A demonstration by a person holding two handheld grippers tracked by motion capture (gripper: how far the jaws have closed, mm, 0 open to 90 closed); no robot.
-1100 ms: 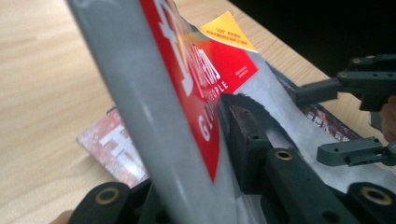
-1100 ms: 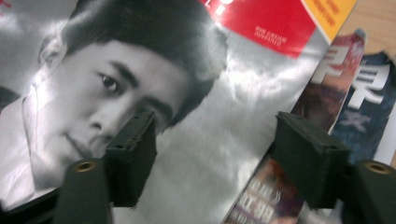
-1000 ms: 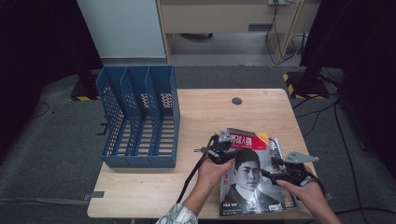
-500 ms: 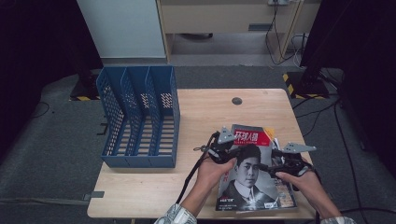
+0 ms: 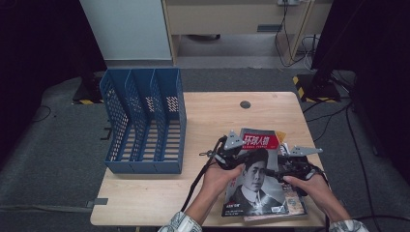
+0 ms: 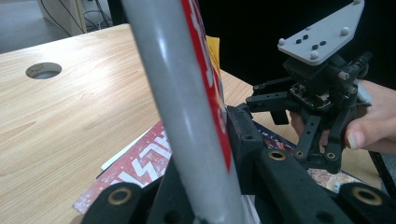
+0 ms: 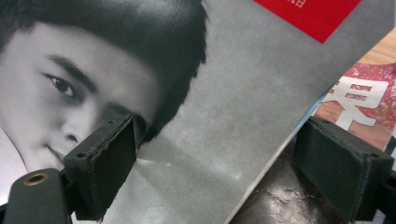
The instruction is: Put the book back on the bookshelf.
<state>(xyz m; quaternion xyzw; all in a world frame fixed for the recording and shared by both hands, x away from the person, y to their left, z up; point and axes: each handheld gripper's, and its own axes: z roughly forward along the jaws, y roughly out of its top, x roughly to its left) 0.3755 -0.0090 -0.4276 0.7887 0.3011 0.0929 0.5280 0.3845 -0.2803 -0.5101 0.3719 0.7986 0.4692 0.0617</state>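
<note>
1. Magazine (image 5: 256,181) with a grey portrait cover sat at the table's (image 5: 208,121) near right corner, lifted off a stack of other magazines (image 5: 290,203) beneath it.
2. Blue file rack (image 5: 145,128) stood well apart on the table's left side.
3. Left gripper (image 5: 231,155) was clamped on the magazine's left edge, the cover running edge-on between its jaws in the left gripper view.
4. Right gripper (image 5: 285,166) stood spread wide, its pads (image 7: 105,163) straddling the magazine's right edge without pinching it.
</note>
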